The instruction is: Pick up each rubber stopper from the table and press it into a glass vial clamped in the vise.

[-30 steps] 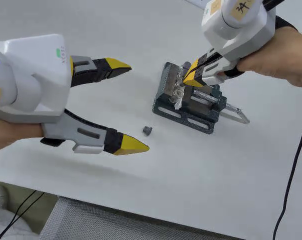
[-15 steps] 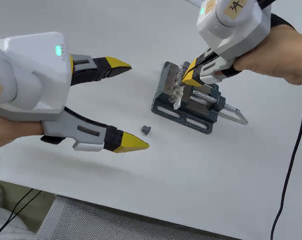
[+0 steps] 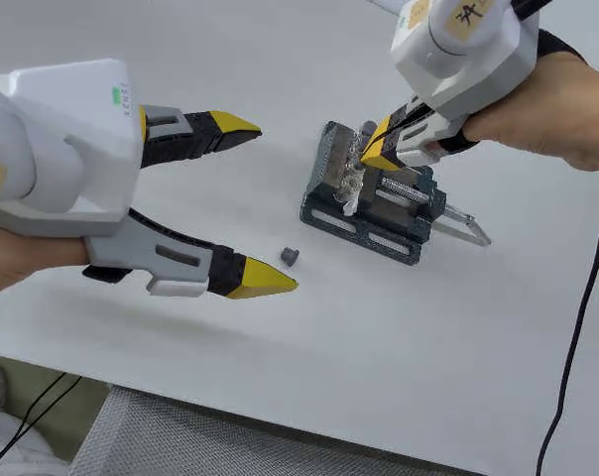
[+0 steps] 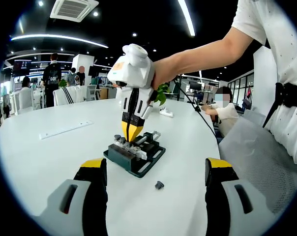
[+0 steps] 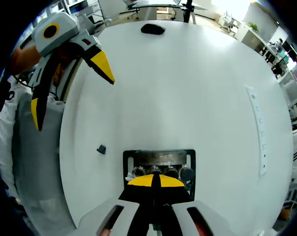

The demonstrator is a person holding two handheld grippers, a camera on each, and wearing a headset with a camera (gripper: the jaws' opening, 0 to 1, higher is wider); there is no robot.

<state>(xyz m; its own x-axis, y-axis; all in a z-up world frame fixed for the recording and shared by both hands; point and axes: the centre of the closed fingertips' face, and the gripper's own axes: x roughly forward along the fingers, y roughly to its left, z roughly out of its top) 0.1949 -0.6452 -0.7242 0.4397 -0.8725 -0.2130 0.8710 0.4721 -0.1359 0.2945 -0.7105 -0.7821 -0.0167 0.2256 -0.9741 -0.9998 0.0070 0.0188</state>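
Left: your left tool (image 3: 273,206) (image 4: 156,164) (image 5: 73,102) is spread wide and holds nothing. It hovers above the surface (image 3: 280,377), just short of the loose stopper.
Right: your right tool (image 3: 379,159) (image 4: 132,132) (image 5: 156,179) has its jaws pressed together, and no stopper shows between them. The tips point down onto the row of vials in the vise.
Loose: one small grey stopper (image 3: 291,257) (image 4: 159,185) (image 5: 101,149) lies on the surface, near the vise on your left tool's side and touching neither tool.
Clamped: the vise (image 3: 359,230) (image 4: 133,160) (image 5: 159,156) stands on the surface and grips a row of vials (image 3: 351,188) (image 5: 153,171) upright between its jaws.
Done: the end vial to the right in the right gripper view carries a dark cap, so at least one looks stoppered. The left gripper view hints at a second dark top. The vial under your right tips is hidden, so you cannot tell whether its stopper is seated.
Remaining: the loose stopper is not yet picked up, and it looks like the last one on the surface. You judge the task well along, with that pick and one more press to go.
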